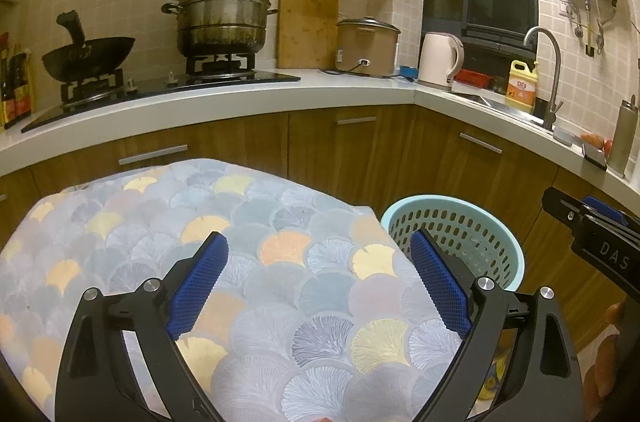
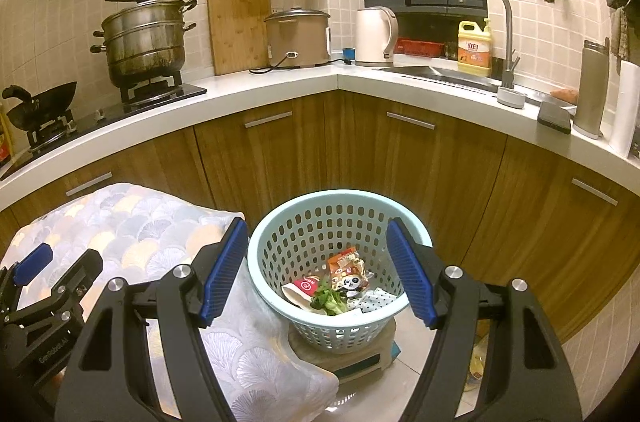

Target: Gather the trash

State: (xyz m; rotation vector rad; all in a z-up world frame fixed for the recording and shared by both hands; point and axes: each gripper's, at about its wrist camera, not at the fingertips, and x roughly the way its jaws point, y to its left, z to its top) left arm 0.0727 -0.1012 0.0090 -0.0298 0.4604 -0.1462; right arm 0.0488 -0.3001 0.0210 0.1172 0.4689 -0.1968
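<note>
A light blue perforated basket [image 2: 340, 195] stands on a low stool [image 2: 360, 362] beside a cloth-covered table [image 2: 132, 230]. Inside it lie a panda snack wrapper [image 2: 349, 272], a red and white packet [image 2: 304, 286], green leaves [image 2: 329, 299] and a dotted white scrap [image 2: 376, 300]. My right gripper [image 2: 317, 227] hangs open over the basket's mouth with nothing between its blue pads [image 2: 228, 262]. My left gripper [image 1: 319, 240] stands wide open above the patterned cloth [image 1: 240, 222], empty. The basket [image 1: 440, 200] shows just right of it. Each gripper appears at the edge of the other's view: left gripper [image 2: 62, 262], right gripper [image 1: 576, 202].
An L-shaped white counter [image 2: 280, 90] over wooden cabinets [image 2: 360, 150] runs behind. It carries a wok [image 1: 88, 56], a steamer pot [image 1: 224, 14], a cutting board [image 1: 308, 22], a rice cooker [image 1: 368, 44], a kettle [image 1: 438, 60], a yellow detergent bottle [image 2: 474, 48] and a sink tap [image 2: 500, 22].
</note>
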